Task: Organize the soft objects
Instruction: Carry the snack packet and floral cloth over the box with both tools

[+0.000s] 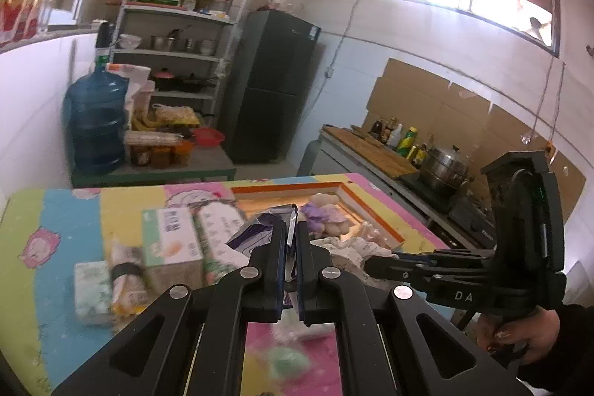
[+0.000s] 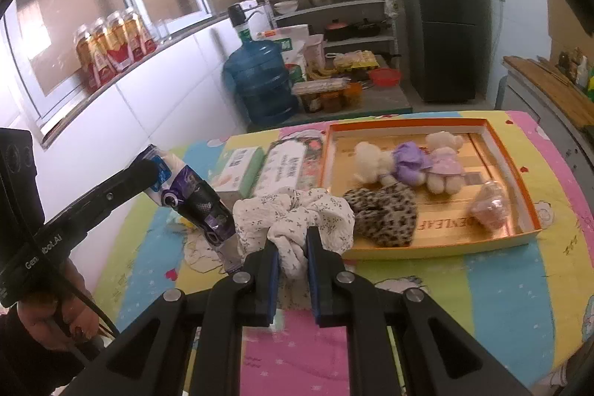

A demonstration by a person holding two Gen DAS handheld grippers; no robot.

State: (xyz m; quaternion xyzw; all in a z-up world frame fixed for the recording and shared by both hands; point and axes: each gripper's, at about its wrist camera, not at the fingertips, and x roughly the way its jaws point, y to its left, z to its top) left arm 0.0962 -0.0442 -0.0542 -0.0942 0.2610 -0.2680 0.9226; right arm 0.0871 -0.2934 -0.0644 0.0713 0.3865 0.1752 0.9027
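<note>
The right hand-held gripper (image 2: 293,249) clamps the scrunchie (image 2: 293,218); the box (image 2: 519,173) lies just ahead-right (left hand-held gripper (image 1: 291,240) pinches a packet (image 1: 256,232)).

I see open mat (image 2: 464,288) in front of the tray (image 2: 438,249); tissue boxes (image 2: 241,171) crowd its left side (toys (image 2: 408,162) fill the tray's middle).
</note>
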